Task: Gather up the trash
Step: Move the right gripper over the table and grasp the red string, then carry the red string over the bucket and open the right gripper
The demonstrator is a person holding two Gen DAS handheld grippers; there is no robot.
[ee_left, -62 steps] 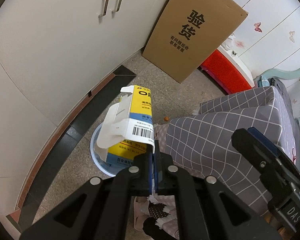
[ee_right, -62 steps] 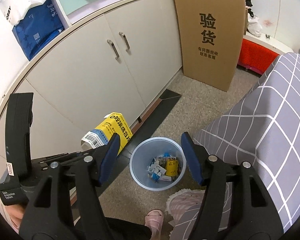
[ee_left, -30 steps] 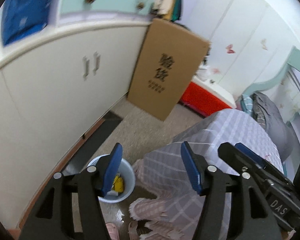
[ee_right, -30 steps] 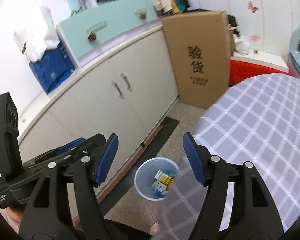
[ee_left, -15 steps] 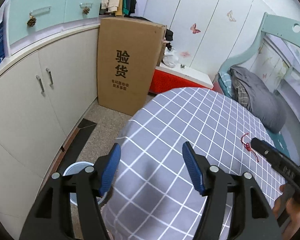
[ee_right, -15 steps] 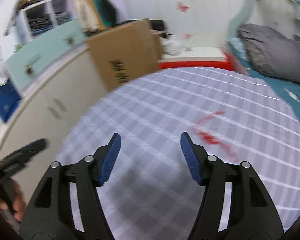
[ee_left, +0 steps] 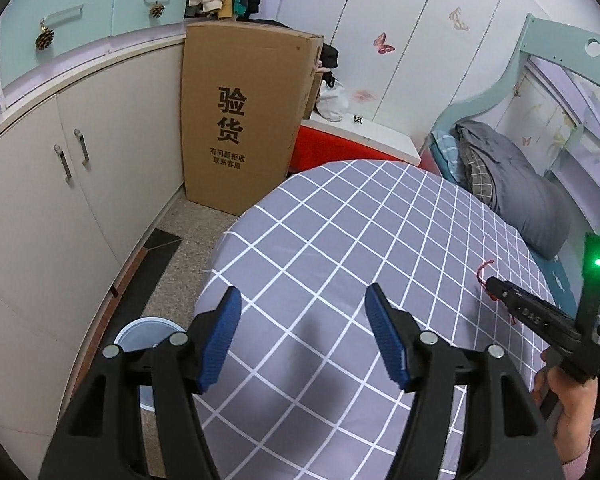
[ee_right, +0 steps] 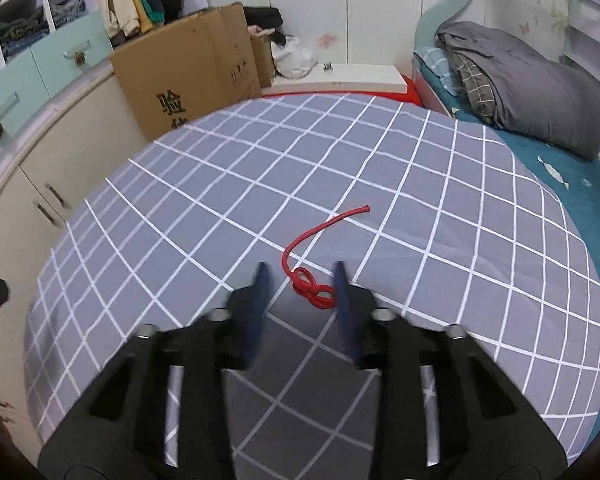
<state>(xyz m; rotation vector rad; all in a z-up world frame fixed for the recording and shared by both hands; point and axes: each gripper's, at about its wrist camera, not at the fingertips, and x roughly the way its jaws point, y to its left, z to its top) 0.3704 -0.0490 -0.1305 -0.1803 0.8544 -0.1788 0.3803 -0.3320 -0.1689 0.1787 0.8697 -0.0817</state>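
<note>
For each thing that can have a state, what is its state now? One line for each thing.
Red cord: knotted, lying on the checked cloth, between the right gripper's fingers, not gripped.
Right gripper: open, jaws just closing.
Left gripper: open, empty.
Waste bin: uncovered, on the floor.
Cabinet doors: closed.

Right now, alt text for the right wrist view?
The right hand-held gripper, its jaws just closing, straddles the knotted end of a red cord lying on a grey checked bedspread; the pads do not visibly press it yet. Behind are a cardboard box, cream cabinets and a grey quilt.
</note>
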